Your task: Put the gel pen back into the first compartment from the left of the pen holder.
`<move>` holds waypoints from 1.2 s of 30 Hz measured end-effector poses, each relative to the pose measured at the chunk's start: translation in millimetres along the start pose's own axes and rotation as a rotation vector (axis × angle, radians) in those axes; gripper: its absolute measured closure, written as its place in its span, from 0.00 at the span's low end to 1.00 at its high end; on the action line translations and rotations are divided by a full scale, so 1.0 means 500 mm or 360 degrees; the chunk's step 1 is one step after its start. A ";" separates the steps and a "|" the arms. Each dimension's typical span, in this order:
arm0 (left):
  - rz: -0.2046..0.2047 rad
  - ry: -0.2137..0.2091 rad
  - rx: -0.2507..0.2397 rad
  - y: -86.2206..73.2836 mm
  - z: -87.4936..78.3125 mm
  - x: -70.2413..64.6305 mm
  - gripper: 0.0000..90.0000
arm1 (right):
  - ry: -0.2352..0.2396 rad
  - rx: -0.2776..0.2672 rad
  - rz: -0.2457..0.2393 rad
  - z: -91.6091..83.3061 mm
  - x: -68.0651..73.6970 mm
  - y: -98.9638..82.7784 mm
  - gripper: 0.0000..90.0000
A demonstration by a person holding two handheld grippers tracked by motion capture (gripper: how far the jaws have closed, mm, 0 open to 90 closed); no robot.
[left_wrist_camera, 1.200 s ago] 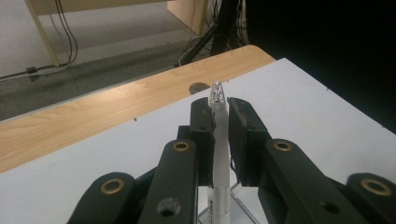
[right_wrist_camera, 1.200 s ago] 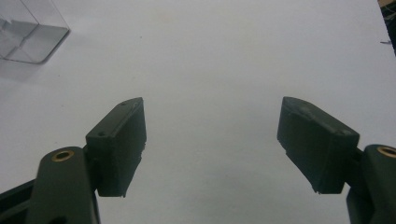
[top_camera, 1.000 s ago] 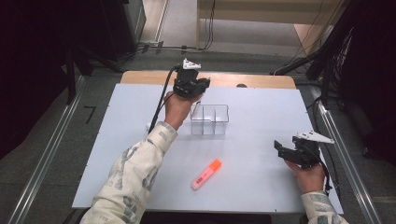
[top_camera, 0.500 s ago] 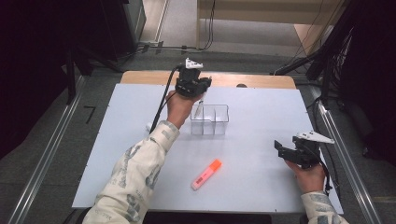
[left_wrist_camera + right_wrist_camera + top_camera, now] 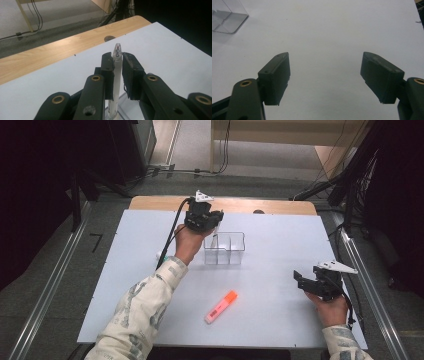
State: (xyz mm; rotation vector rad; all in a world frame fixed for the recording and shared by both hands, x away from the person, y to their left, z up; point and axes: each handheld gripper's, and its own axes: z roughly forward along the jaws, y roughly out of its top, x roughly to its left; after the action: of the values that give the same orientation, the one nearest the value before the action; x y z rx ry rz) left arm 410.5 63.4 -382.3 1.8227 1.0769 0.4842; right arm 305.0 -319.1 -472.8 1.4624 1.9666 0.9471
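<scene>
white pen [image 5: 117, 75] pinched upright in left hand-held gripper [image 5: 117, 72]; right hand-held gripper [image 5: 325, 77] spread.

Even overhead light on the white table [image 5: 280, 285], dark surroundings, soft faint shadows, close jaws slightly blurred, mild graininess

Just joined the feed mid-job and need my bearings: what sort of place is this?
Probably a lab or recording workspace, not a home. A white table on a wooden desk, cables trailing over bare floor, and black frames around the sides suggest a test rig.
</scene>
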 end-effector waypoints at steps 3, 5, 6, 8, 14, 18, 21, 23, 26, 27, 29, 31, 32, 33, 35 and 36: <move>0.0000 -0.0009 0.0015 -0.014 -0.001 0.003 0.88 | 0.0001 0.0002 0.0000 0.000 0.000 0.000 0.25; 0.0001 -0.0022 0.0007 -0.023 -0.003 0.004 0.85 | 0.0004 0.0002 0.0000 0.001 0.000 0.000 0.25; -0.0002 -0.0031 0.0004 -0.027 -0.003 0.005 0.82 | 0.0005 0.0002 0.0000 0.001 0.000 0.000 0.25; -0.0015 -0.0046 0.0010 -0.034 -0.003 0.006 0.80 | 0.0006 0.0004 0.0000 0.001 0.000 0.000 0.25; -0.0024 -0.0069 -0.0005 -0.053 -0.012 0.008 0.70 | 0.0005 0.0004 0.0001 0.001 0.000 0.000 0.25; -0.0062 -0.0038 -0.0032 -0.067 -0.024 0.008 0.53 | 0.0005 0.0003 0.0000 0.001 0.000 0.000 0.25; -0.0069 -0.0014 -0.0054 -0.079 -0.033 0.009 0.46 | 0.0004 0.0004 0.0001 0.001 0.000 0.000 0.25; -0.0065 -0.0013 -0.0060 -0.089 -0.039 0.008 0.43 | 0.0000 0.0007 0.0002 0.001 0.001 0.000 0.25; -0.0084 -0.0015 -0.0082 -0.103 -0.048 0.007 0.34 | -0.0001 0.0007 0.0003 0.001 0.002 0.000 0.25; -0.0095 -0.0017 -0.0080 -0.108 -0.051 0.007 0.34 | -0.0002 0.0009 0.0003 0.001 0.002 0.000 0.25; -0.0105 -0.0006 -0.0085 -0.117 -0.057 0.007 0.31 | -0.0003 0.0009 0.0001 0.002 0.002 0.000 0.25; -0.0112 -0.0001 -0.0083 -0.125 -0.065 0.009 0.30 | -0.0004 0.0011 0.0002 0.002 0.002 0.000 0.25; -0.0128 -0.0008 -0.0090 -0.130 -0.067 0.009 0.29 | -0.0004 0.0011 0.0001 0.002 0.002 0.000 0.25; -0.0136 -0.0011 -0.0087 -0.133 -0.070 0.010 0.28 | -0.0003 0.0011 0.0002 0.002 0.002 0.000 0.25; -0.0141 -0.0013 -0.0090 -0.141 -0.077 0.011 0.28 | -0.0005 0.0013 0.0001 0.003 0.002 0.000 0.25; -0.0141 -0.0016 -0.0090 -0.145 -0.080 0.011 0.28 | -0.0005 0.0013 -0.0001 0.003 0.002 0.000 0.25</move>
State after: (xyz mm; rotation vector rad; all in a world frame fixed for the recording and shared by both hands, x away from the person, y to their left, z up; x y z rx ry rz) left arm 351.5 101.9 -425.9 1.7192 1.1211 0.4481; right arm 305.7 -317.8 -473.9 1.4664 1.9707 0.9368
